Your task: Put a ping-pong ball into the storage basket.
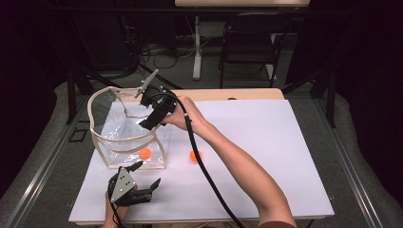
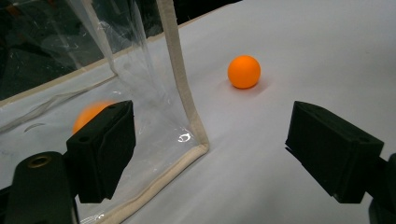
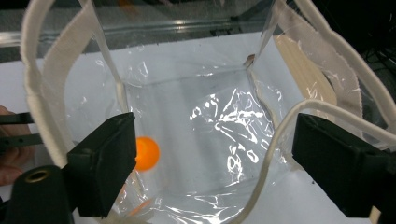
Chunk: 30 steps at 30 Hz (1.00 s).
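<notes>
A clear plastic bag (image 1: 102, 142) with cream trim stands open at the left of the white table (image 1: 266, 142). One orange ball (image 1: 145, 153) lies inside it on the bottom. A second orange ball (image 1: 195, 155) rests on the table just right of the bag. My right gripper (image 1: 147, 124) hangs over the bag's mouth, pointing down into it, jaws open and empty. In the right gripper view the right gripper (image 3: 210, 163) looks down on the inner ball (image 3: 147, 153). My left gripper (image 1: 147, 173) stands open near the front edge. It faces the bag's corner seam (image 2: 180, 79) and the outer ball (image 2: 243, 71).
A cream handle loop (image 3: 280, 135) of the bag hangs across the right gripper view. A black cable (image 1: 204, 166) trails from the right gripper along the forearm. A dark folding chair (image 1: 249, 42) and table legs stand beyond the far edge.
</notes>
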Tool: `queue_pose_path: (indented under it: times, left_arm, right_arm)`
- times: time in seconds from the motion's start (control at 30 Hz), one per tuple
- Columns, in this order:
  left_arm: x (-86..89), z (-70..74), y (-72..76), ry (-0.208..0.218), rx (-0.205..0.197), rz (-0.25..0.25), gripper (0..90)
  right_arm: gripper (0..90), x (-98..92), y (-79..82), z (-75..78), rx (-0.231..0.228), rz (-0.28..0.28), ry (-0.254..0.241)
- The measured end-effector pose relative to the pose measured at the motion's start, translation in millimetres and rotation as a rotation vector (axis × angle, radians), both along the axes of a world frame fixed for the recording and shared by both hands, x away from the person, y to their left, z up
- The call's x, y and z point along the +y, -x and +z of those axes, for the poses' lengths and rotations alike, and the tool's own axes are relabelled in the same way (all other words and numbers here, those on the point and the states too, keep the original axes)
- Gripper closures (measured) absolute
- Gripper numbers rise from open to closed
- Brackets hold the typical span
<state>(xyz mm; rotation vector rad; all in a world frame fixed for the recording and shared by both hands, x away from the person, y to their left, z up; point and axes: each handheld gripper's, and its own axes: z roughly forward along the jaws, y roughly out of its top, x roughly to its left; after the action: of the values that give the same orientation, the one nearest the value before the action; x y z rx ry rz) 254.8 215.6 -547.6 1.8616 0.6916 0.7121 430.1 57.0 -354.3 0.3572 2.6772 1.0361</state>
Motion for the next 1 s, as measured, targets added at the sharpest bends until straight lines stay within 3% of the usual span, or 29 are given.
queue_pose_path:
  times: [0.2, 0.53, 1.0]
  left_arm:
    - [-1.4, 0.3, 0.1, -0.001, 0.002, -0.005, 15.8]
    - [-0.7, 0.3, 0.5, 0.003, 0.002, -0.006, 15.8]
    - [-0.1, 0.4, 0.2, 0.0, 0.0, -0.003, 15.8]
  right_arm:
    - [4.6, -17.9, -1.7, 8.8, 0.013, -0.026, -0.062]
    - [2.4, -47.3, -5.2, 16.2, 0.011, -0.066, -0.084]
    - [1.3, -90.0, -3.5, 14.5, 0.004, -0.115, -0.105]
